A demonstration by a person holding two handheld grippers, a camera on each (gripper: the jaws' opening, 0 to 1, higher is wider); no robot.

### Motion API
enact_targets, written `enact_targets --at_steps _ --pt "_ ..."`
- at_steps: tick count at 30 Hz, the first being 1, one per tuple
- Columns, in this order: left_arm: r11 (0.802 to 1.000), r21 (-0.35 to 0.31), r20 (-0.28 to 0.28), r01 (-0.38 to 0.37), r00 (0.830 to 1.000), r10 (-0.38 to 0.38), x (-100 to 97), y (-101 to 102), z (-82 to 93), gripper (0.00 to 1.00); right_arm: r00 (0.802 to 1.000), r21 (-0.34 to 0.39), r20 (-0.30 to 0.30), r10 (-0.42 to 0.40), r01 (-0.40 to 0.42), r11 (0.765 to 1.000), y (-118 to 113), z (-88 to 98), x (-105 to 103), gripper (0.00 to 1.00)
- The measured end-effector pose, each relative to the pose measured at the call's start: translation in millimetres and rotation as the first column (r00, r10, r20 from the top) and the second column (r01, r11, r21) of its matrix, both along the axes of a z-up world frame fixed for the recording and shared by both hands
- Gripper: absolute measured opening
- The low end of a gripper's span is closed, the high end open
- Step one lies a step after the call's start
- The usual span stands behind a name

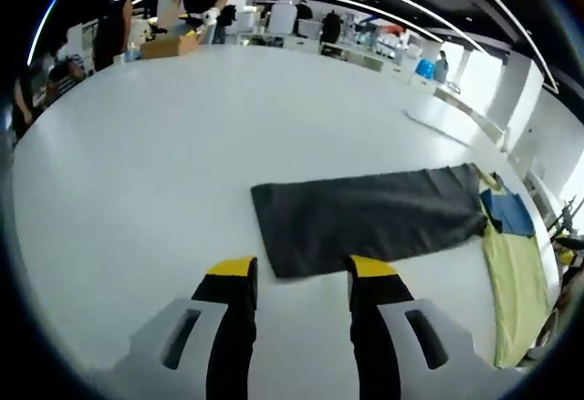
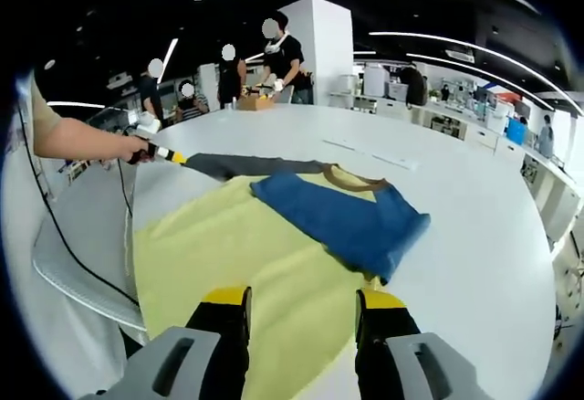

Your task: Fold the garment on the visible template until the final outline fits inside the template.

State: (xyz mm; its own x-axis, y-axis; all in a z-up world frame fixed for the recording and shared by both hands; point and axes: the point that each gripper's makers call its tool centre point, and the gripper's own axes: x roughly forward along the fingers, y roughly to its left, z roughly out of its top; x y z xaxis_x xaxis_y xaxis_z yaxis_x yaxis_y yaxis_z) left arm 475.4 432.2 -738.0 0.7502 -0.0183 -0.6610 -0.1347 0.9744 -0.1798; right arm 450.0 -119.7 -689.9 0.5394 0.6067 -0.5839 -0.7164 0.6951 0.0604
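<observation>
Left gripper view: left gripper (image 1: 302, 277) hovers, jaws apart and empty, just short of the near edge of a dark grey cloth (image 1: 370, 217) — a long, flat, matte strip on the white table (image 1: 182, 172).

Right gripper view: right gripper (image 2: 302, 304) hangs empty and spread over the yellow template (image 2: 237, 263); the soft blue garment (image 2: 351, 222) lies half across it, overhanging — folding seems barely begun, and next it needs an edge pinched and drawn inward.

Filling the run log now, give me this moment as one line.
left gripper: open, at dark grey garment edge | right gripper: open, over yellow template | blue garment: folded on template | table: white
</observation>
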Motion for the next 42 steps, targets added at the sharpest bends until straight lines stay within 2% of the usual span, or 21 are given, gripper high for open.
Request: enact_targets --at_steps 5,9,17,29,37,42 --pt "1.000 0.018 -0.028 -0.020 0.999 0.020 0.7 5.3 -5.4 0.31 1.000 -0.009 -0.005 -0.011 0.011 1.000 -6.3 -2.6 -2.3 0.42" --pt "1.000 0.009 -0.015 -0.027 1.000 0.027 6.1 6.5 -5.4 0.29 1.000 -0.010 -0.010 -0.016 0.016 1.000 -8.7 -3.6 -3.6 0.42" --pt "0.999 0.005 -0.009 -0.045 0.999 0.045 9.1 9.4 -7.2 0.18 1.000 -0.018 -0.013 -0.018 0.018 1.000 -13.5 -3.0 -4.2 0.43" --pt "0.997 0.007 -0.019 -0.075 0.997 0.075 10.1 15.6 -10.3 0.04 1.000 -0.046 -0.008 0.006 -0.006 0.999 -22.0 -0.5 -12.7 0.52" --pt "0.997 0.024 -0.030 -0.071 0.997 0.071 14.9 10.8 -12.2 0.01 1.000 -0.063 -0.012 0.016 -0.017 0.998 -27.3 -2.1 -22.1 0.53" --pt "0.997 0.013 -0.032 -0.076 0.997 0.076 14.8 10.0 -12.2 0.00 1.000 -0.060 -0.017 0.009 -0.010 0.998 -31.2 -2.7 -27.8 0.53"
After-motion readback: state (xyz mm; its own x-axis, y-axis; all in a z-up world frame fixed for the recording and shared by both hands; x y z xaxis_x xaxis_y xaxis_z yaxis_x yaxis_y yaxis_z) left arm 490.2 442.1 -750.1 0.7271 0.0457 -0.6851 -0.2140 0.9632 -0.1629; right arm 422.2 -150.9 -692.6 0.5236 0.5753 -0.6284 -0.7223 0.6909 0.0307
